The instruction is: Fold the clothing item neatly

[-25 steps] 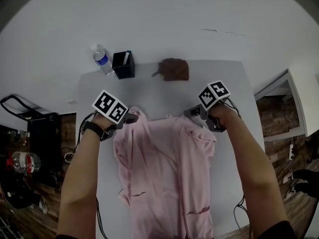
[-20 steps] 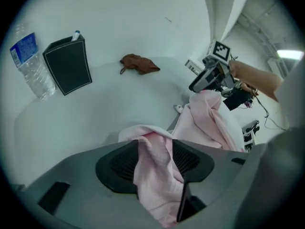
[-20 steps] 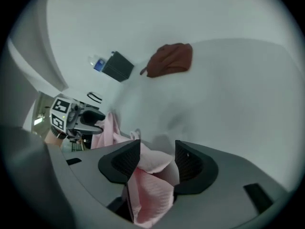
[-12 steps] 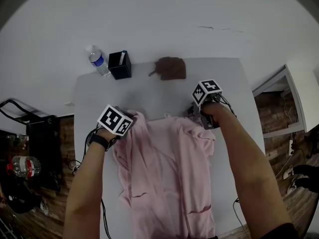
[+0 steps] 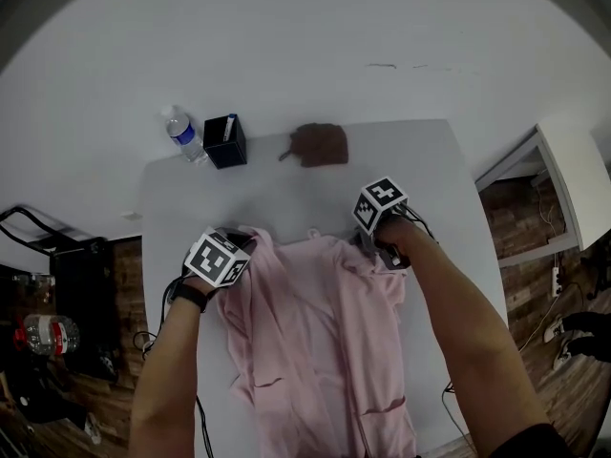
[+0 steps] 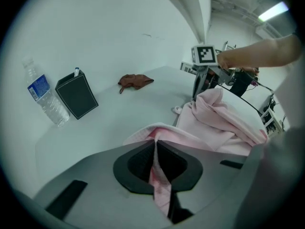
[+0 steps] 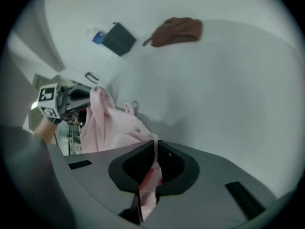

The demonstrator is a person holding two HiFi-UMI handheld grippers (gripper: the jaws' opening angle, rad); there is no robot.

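**Table lot: one garment, two grippers**

Far edge of one table (image 5: 286,194), left to right:
- one water bottle (image 5: 179,132)
- one black holder (image 5: 225,140)
- one brown lump (image 5: 318,144), possibly a cloth

One pink garment (image 5: 320,342) lies lengthwise mid-table. Left gripper (image 6: 155,144) and right gripper (image 7: 155,144) each pinch one of its top corners. Both pairs of jaws have just been closing; a second ago they gaped.

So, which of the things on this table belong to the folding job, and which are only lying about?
For the job: pink garment; left gripper, shut on its top edge; right gripper, whose jaws have just been closing on the fabric.

Only lying about: water bottle, black box and brown cloth, all near the table's far edge.
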